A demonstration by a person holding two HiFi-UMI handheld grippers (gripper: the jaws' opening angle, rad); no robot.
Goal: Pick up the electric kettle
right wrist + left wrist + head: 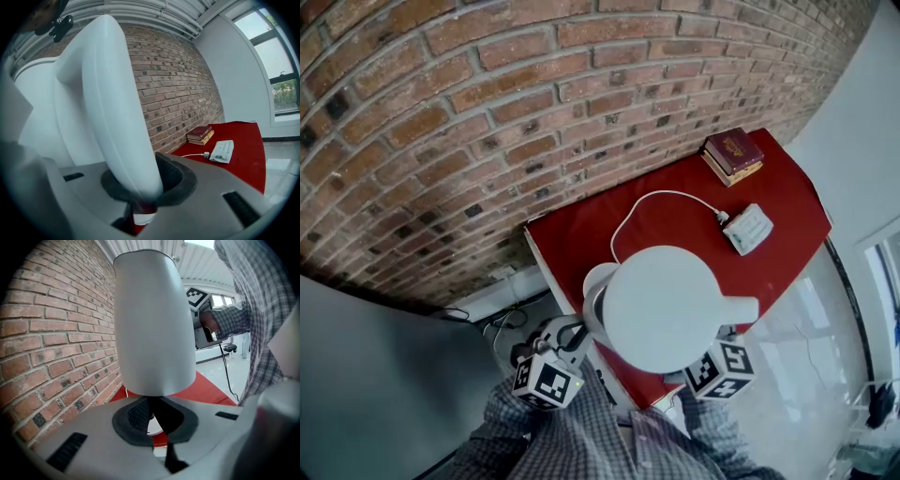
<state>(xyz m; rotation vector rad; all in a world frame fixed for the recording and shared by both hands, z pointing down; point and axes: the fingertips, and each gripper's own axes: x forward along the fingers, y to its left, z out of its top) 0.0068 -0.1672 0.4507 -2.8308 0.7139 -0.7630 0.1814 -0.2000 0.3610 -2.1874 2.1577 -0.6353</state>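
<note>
The white electric kettle (666, 309) hangs just above its round base (598, 279) at the near edge of the red table (769, 253). My right gripper (724, 334) is shut on the kettle's handle (112, 117), which fills the gap between its pads (176, 180). My left gripper (581, 330) sits at the kettle's lower left side. In the left gripper view the kettle body (154, 324) stands right over the left gripper (152, 416), whose jaws are close together. Whether they pinch the kettle's bottom edge is hidden.
A white cord (647, 199) runs from the base to a white power block (747, 228) on the table. A dark red book (733, 155) lies at the far corner. A brick wall (487, 112) stands behind the table, and glossy floor (825, 328) lies to the right.
</note>
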